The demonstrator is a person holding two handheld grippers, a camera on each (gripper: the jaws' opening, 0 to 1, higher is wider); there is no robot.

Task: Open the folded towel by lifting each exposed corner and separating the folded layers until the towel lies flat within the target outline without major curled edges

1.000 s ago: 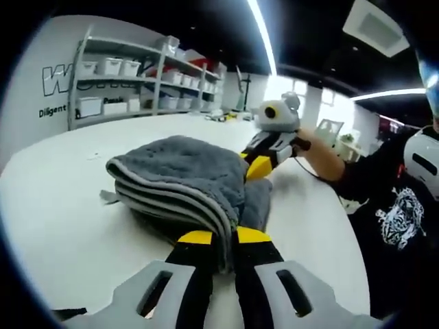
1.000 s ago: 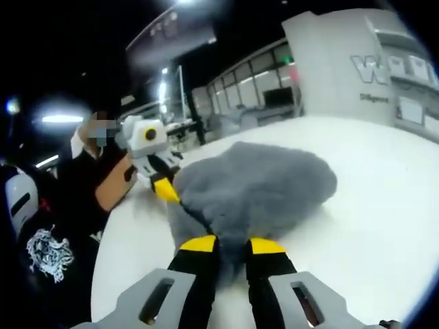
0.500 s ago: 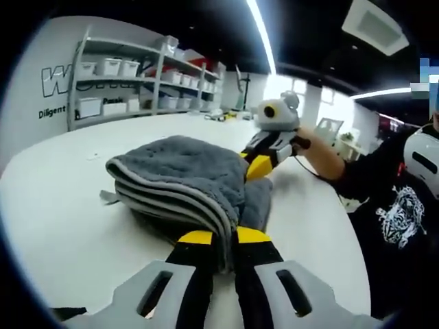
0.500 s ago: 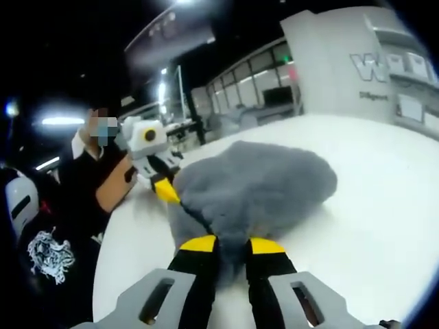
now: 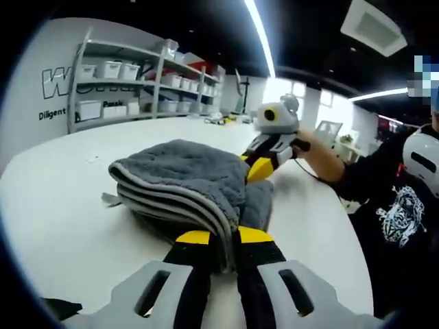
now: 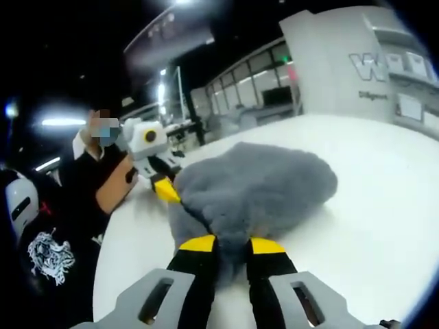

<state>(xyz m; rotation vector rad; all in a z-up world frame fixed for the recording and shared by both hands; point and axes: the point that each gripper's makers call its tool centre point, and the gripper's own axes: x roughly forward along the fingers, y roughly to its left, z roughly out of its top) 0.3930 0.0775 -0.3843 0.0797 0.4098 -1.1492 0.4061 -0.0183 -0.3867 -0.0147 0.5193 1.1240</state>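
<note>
White table is spread under a grey folded towel, with shelving seen beyond the towel. One towel corner is pinched between the closed jaws of the left gripper; the opposite corner is clamped likewise by the right gripper. Stacked layers are seen at the towel's side.

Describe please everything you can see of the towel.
The towel is grey, thick and fluffy, like plush microfibre, with a paler band along its edges. It is still folded: several layers lie stacked, their edges showing as stripes in the left gripper view. It lies on the white table, bulging upward rather than flat. The left gripper pinches one corner between its yellow-tipped jaws; the right gripper pinches another corner in the same way. A small grey tag sticks out at the bottom layer.
</note>
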